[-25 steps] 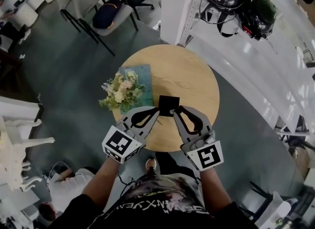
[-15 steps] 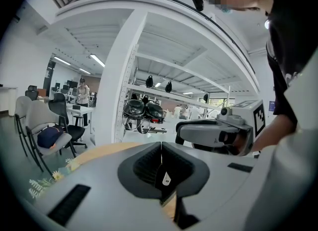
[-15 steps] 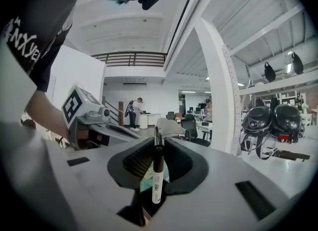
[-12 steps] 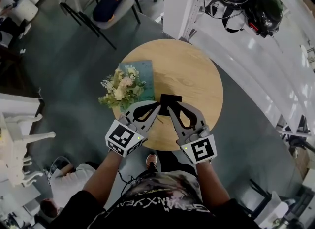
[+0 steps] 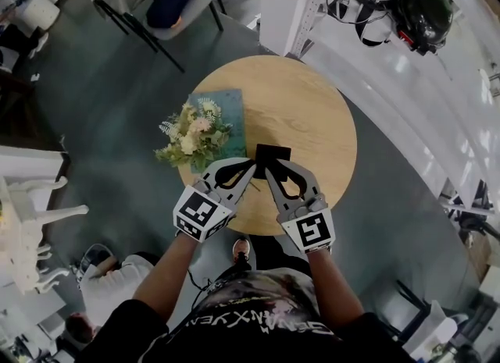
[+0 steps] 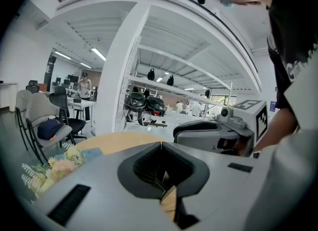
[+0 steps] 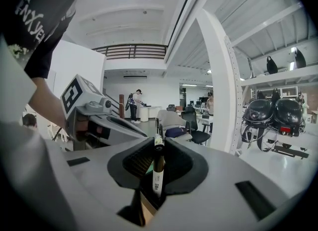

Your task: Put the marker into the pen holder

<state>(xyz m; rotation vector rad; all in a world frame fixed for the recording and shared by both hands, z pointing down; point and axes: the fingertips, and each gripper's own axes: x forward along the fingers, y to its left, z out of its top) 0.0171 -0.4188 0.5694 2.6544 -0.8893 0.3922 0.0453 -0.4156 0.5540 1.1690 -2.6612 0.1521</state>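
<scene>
Marker (image 7: 158, 168) stands upright between the jaws of the right gripper (image 7: 159, 144), which pinch it on its body, with its dark end showing above the pads. The left gripper (image 6: 160, 144) has its jaws pressed together, and nothing is between them. In the head view both grippers are side by side over the near part of the round table (image 5: 312, 112), with their tips just beside the black pen holder (image 5: 273, 153), on its near side. I cannot tell if either tip touches it. The marker is not yet in the holder.

The main danger, I think, is a miss at the opening. If the lower end of the marker meets the rim, the holder can slide or fall over, because nothing grips it. The marker can also turn between the pads when its end is pushed from the side. The flowers (image 5: 190, 137) stand near the left gripper, so a wide movement could knock them.
</scene>
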